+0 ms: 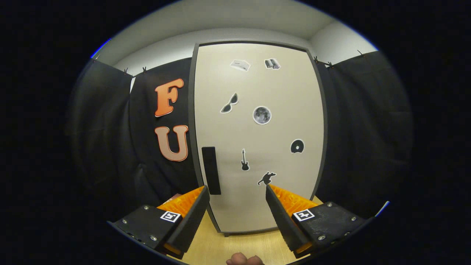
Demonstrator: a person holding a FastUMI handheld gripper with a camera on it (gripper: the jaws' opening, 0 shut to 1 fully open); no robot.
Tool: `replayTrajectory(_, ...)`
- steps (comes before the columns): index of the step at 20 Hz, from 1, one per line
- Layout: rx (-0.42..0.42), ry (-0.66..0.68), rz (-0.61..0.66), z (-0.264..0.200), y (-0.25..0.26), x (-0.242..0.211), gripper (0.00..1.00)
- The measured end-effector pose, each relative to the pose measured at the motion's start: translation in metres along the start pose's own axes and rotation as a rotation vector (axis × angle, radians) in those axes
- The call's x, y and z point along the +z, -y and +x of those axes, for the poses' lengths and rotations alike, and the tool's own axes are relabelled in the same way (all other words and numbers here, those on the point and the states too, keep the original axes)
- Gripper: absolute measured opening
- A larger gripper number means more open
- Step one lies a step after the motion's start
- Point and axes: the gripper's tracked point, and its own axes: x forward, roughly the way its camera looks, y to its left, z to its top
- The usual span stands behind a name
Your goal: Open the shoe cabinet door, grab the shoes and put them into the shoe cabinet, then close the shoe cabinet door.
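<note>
Hand-held gripper (237,191) faces the shoe cabinet (257,136) head-on, fingers spread wide apart, nothing btwn them, not touching anything. Cabinet stands upright on the wood bench (235,246), just beyond the fingertips, w/ black cloth booth wall on both sides.

Cabinet door (279,95) is shut: flat pale panel w/ dark frame around it, no gap visible at the edges. Dark rectangular handle (211,170) sits vertical near the door's left edge, low on the panel. Left finger (191,217) tip is just beside the handle's lower end; can't tell if it touches, looks slightly apart. Right finger (283,217) tip is below the small running-figure sticker (266,178).

Stickers on door: sunglasses (229,103), moon (262,115), disc (297,146), guitar (244,160), plus two small ones near the top (240,65), (272,63), too small to ID.

Each finger base carries a square black/white marker tag (171,216), (304,214). Bit of a person's hand (244,260) shows at the bottom btwn the finger bases, over the bench. Small reddish thing (172,198) peeks out behind the left finger, can't tell what it is. White wall and ceiling above the cloth.
</note>
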Motion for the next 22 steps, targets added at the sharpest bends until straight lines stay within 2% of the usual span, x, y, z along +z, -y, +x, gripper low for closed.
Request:
replayTrajectory(6,-0.019,0.047,0.017,-0.069,0.05,0.023,0.96)
replayTrajectory(11,-0.033,0.063,0.007,-0.127,0.097,0.025,0.95)
replayTrajectory(14,-0.006,0.083,0.026,-0.157,0.108,0.032,0.95)
replayTrajectory(18,0.044,0.086,0.045,-0.179,0.111,0.035,0.95)
replayTrajectory(22,0.055,0.088,0.06,-0.184,0.115,0.037,0.95)
